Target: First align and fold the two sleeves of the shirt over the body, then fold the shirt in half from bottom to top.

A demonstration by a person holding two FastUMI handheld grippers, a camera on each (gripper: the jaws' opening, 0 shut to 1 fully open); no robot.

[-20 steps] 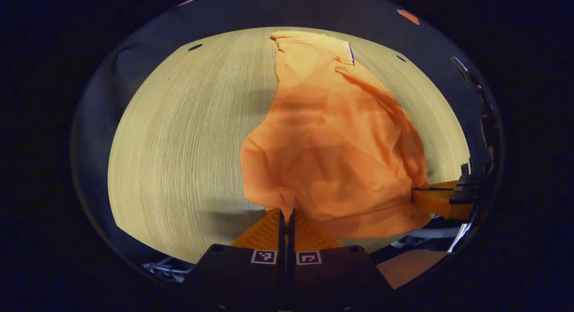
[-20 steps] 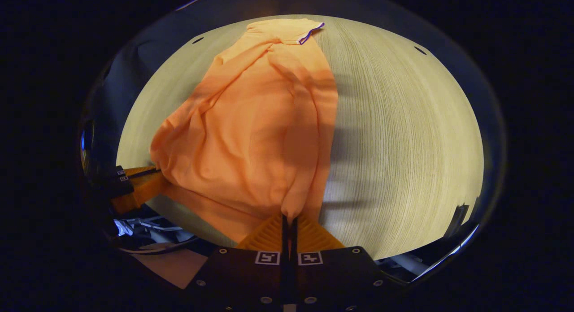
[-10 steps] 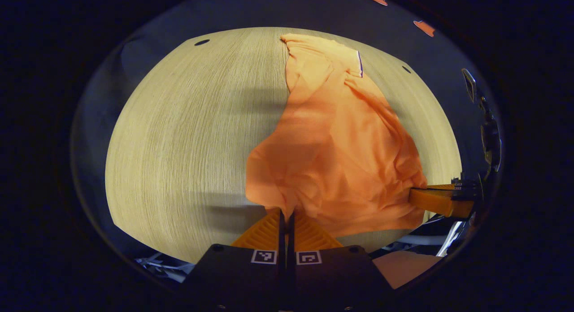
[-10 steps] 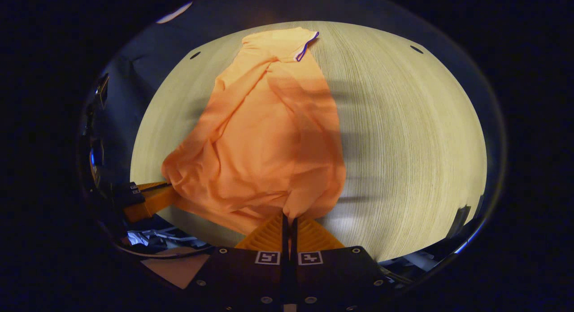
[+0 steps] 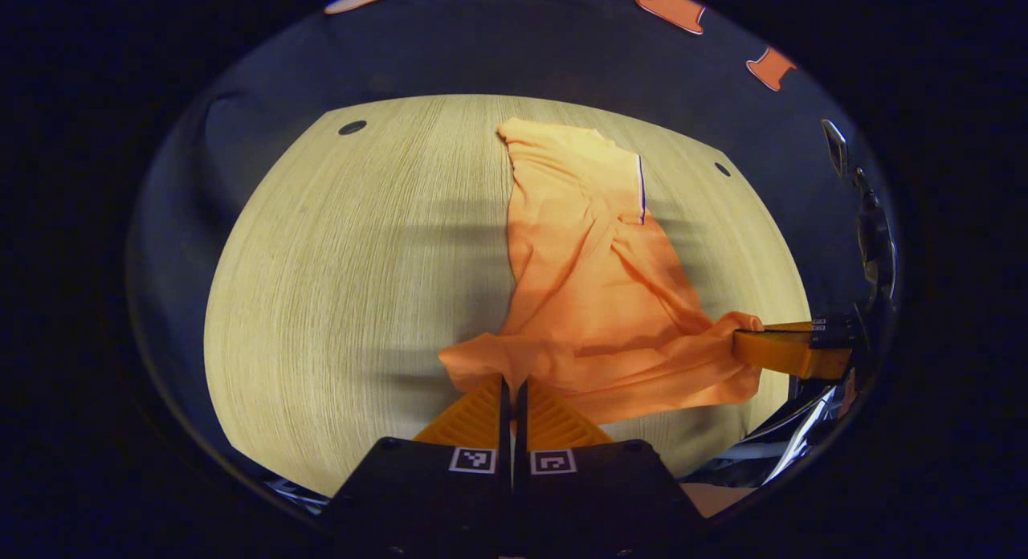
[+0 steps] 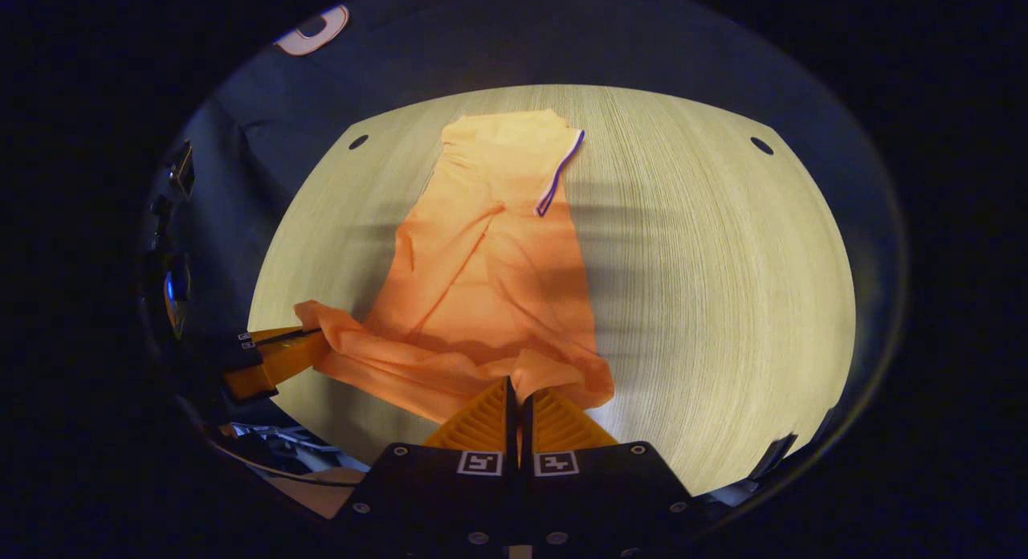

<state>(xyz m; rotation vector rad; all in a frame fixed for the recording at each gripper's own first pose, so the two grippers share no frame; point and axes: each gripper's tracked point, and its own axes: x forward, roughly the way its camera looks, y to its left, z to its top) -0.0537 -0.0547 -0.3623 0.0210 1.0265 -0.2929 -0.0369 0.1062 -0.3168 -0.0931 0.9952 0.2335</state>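
Two claws, left claw (image 5: 511,386) and right claw (image 6: 518,390), each pinch a shirt (image 5: 590,270) hem corner, lifting it off the desk (image 5: 337,262) for the upward fold.

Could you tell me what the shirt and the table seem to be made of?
Shirt: looks like a thin, soft knit or woven fabric, matte orange; it drapes and creases in loose folds where each tool pinches its hem. The fibre cannot be told.
Table: pale wood or wood-look laminate with fine, straight grain lines and a smooth, low-sheen finish; which of the two is unclear.
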